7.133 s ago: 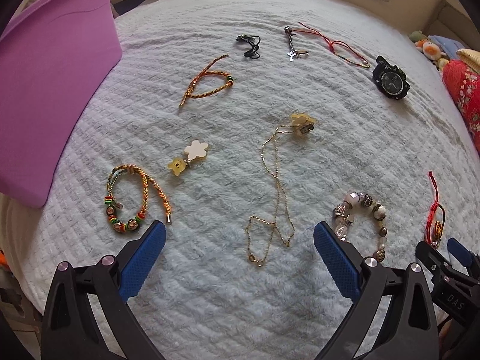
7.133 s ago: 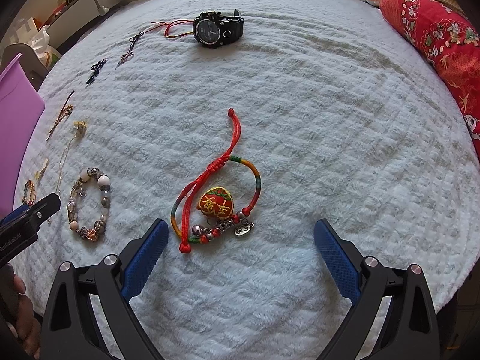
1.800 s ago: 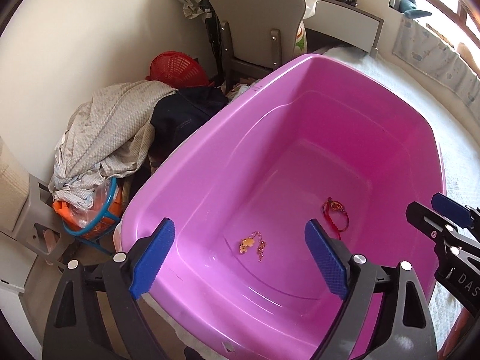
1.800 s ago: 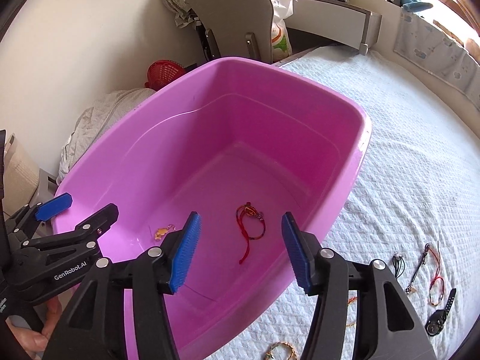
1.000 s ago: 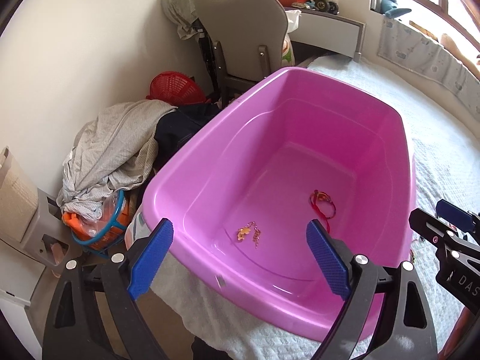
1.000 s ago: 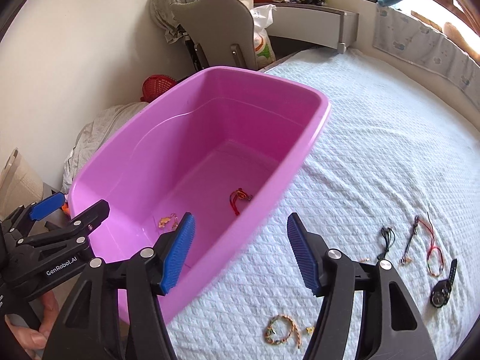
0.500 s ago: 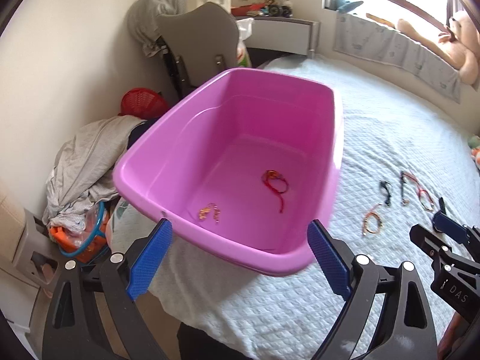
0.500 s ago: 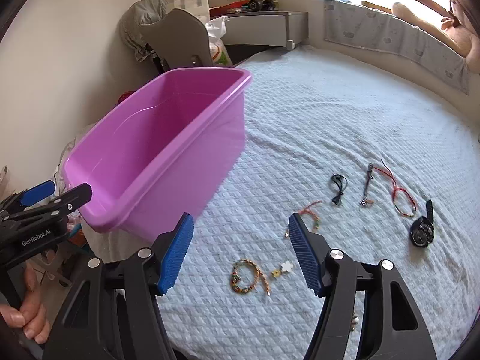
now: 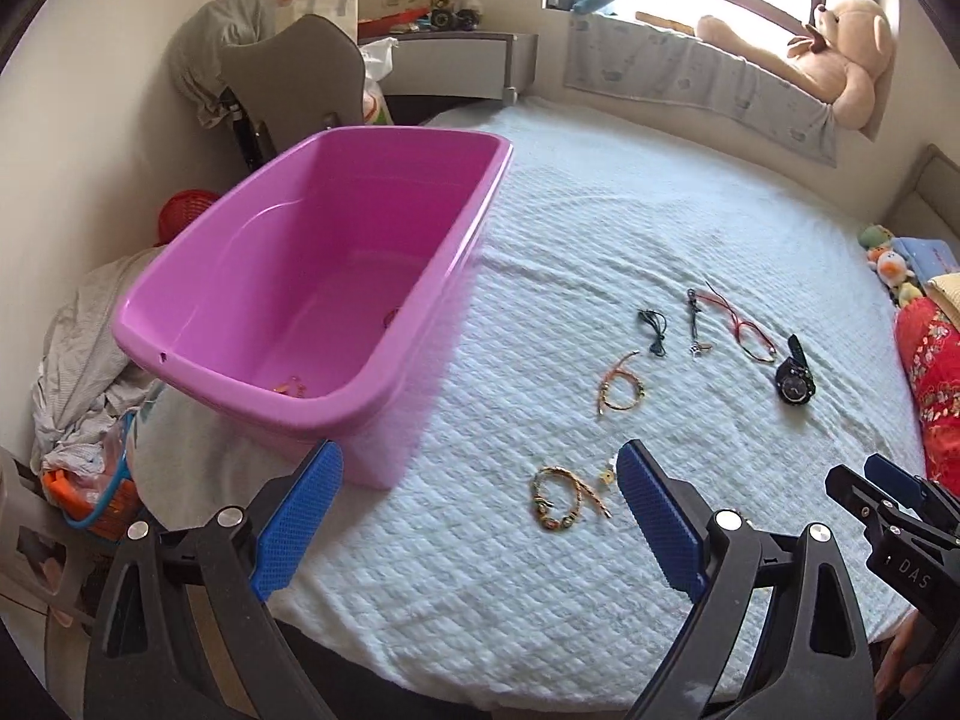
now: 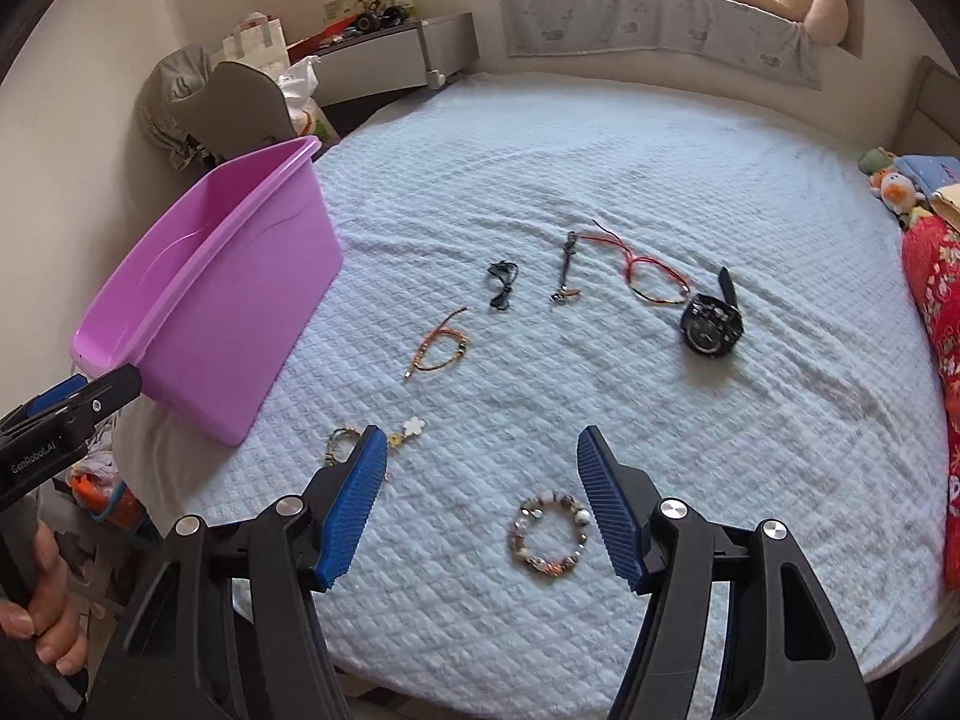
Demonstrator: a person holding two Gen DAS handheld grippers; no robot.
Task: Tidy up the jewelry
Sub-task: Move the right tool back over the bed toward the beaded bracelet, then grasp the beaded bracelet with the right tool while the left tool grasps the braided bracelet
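Observation:
A pink tub [image 9: 336,276] [image 10: 240,300] stands at the bed's left edge with a gold chain [image 9: 291,385] inside. On the white bedspread lie a beaded bracelet [image 10: 549,534], a braided bracelet [image 9: 561,501] [image 10: 342,441] with a white flower charm [image 10: 413,427], an orange cord bracelet [image 9: 621,387] [image 10: 441,345], a black cord [image 9: 654,324] [image 10: 503,282], a cross pendant [image 9: 695,324] [image 10: 564,270], a red string bracelet [image 9: 744,324] [image 10: 651,270] and a black watch [image 9: 795,381] [image 10: 711,327]. My left gripper [image 9: 480,516] is open and empty above the bed's near edge. My right gripper [image 10: 483,504] is open and empty, just above the beaded bracelet.
A red patterned pillow [image 9: 933,372] [image 10: 936,324] lies at the right edge. A grey chair [image 9: 294,90] [image 10: 246,108], laundry pile [image 9: 78,348] and red basket [image 9: 183,216] stand left of the bed. A teddy bear [image 9: 840,54] sits on the window ledge.
Both grippers have swung right, away from the tub, toward the jewelry on the bedspread. Both stay open and empty. The gold chain and red bracelet picked up earlier lie in the tub.

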